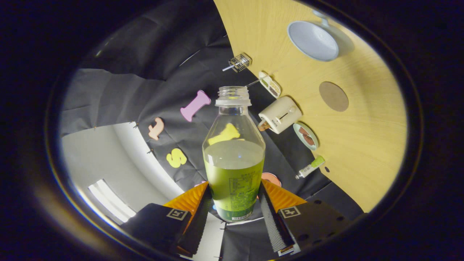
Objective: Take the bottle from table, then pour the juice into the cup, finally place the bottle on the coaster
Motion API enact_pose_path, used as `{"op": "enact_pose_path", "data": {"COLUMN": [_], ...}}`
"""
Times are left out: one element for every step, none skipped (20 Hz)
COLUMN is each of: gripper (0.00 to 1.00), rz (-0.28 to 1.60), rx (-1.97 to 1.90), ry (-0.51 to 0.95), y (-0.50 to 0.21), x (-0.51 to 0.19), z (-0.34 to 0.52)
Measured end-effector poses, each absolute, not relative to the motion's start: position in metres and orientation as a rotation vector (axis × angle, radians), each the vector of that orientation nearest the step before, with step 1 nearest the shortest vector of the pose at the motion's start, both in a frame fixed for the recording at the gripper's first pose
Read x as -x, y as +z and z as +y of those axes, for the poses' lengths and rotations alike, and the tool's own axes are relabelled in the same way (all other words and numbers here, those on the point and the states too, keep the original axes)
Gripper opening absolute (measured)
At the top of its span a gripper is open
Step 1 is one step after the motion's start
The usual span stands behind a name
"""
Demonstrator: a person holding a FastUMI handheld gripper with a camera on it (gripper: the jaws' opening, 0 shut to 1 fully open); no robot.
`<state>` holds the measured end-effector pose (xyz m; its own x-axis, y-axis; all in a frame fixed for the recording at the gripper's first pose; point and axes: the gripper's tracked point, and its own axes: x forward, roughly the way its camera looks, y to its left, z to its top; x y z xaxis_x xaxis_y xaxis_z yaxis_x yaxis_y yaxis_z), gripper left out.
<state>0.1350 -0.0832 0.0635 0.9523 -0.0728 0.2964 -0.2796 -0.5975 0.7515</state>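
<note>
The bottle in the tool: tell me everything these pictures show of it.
The bottle is clear plastic with a threaded neck, its cap off and mouth open. Greenish juice fills the lower part; the upper part is empty. A green printed label wraps its lower body. The tool holds it low down, one finger pressing each side, lifted off the table and seen tilted against it.

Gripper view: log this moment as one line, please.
gripper: shut on bottle | bottle: uncapped, lifted, part full of green juice | cup: on table | coaster: bare
</note>
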Motion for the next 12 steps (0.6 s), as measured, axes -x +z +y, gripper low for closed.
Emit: {"op": "enact_pose_path", "data": {"gripper": [0.77,0.77,0.77,0.77,0.77,0.77,0.77,0.77,0.77,0.77,0.77,0.77], "rz": [-0.25,-0.248,-0.251,-0.254,-0.258,-0.261,-0.261,-0.262,-0.264,-0.266,-0.266,-0.255], "rx": [-2.207,-2.206,-2.207,-2.208,-2.21,-2.213,-2.211,-2.206,-2.2,-2.197,-2.196,-2.191], "ry": [0.293,0.296,0.295,0.297,0.303,0.307,0.311,0.308,0.31,0.31,0.306,0.3], "y": [0.064,0.065,0.066,0.068,0.07,0.073,0.074,0.074,0.074,0.075,0.074,0.071], "x": [-0.135,-0.135,-0.135,-0.135,-0.135,-0.134,-0.134,-0.133,-0.133,-0.134,-0.134,-0.134], "z": [-0.085,-0.085,-0.086,-0.087,-0.088,-0.088,-0.088,-0.088,-0.087,-0.089,-0.089,-0.088]}}
